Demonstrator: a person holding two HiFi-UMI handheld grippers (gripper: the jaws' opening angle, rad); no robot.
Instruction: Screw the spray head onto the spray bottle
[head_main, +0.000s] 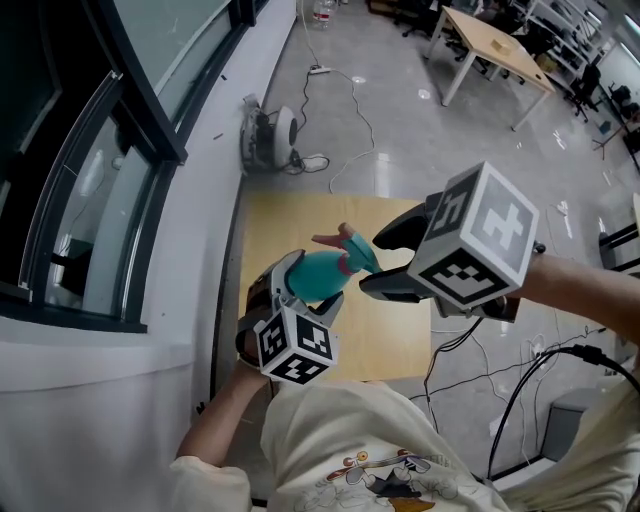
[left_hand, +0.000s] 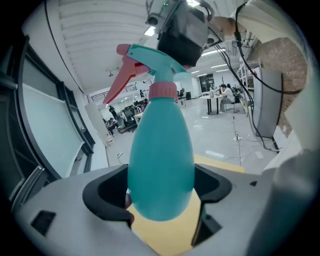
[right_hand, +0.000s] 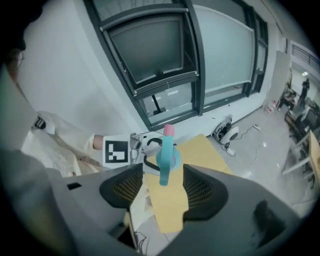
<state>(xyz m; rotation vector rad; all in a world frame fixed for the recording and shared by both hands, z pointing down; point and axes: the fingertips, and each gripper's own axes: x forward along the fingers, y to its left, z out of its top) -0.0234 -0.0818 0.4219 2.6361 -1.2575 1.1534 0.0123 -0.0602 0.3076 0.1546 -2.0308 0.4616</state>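
The teal spray bottle (head_main: 315, 275) is held tilted above the yellow table, with my left gripper (head_main: 310, 285) shut on its body. In the left gripper view the bottle (left_hand: 161, 160) fills the gap between the jaws. Its pink collar (left_hand: 163, 91) and the teal spray head (left_hand: 150, 60) with a pink trigger (left_hand: 120, 75) sit on top. My right gripper (head_main: 368, 263) stands at the spray head (head_main: 352, 252), jaws open to either side of it. In the right gripper view the spray head (right_hand: 165, 157) shows end-on between the jaws, with a gap at the left pad.
The small yellow table (head_main: 300, 220) stands against a white wall with dark-framed windows (head_main: 90, 170) on the left. On the floor beyond lie a round white device (head_main: 272, 135) and cables (head_main: 350, 150). A larger wooden table (head_main: 495, 45) stands far back right.
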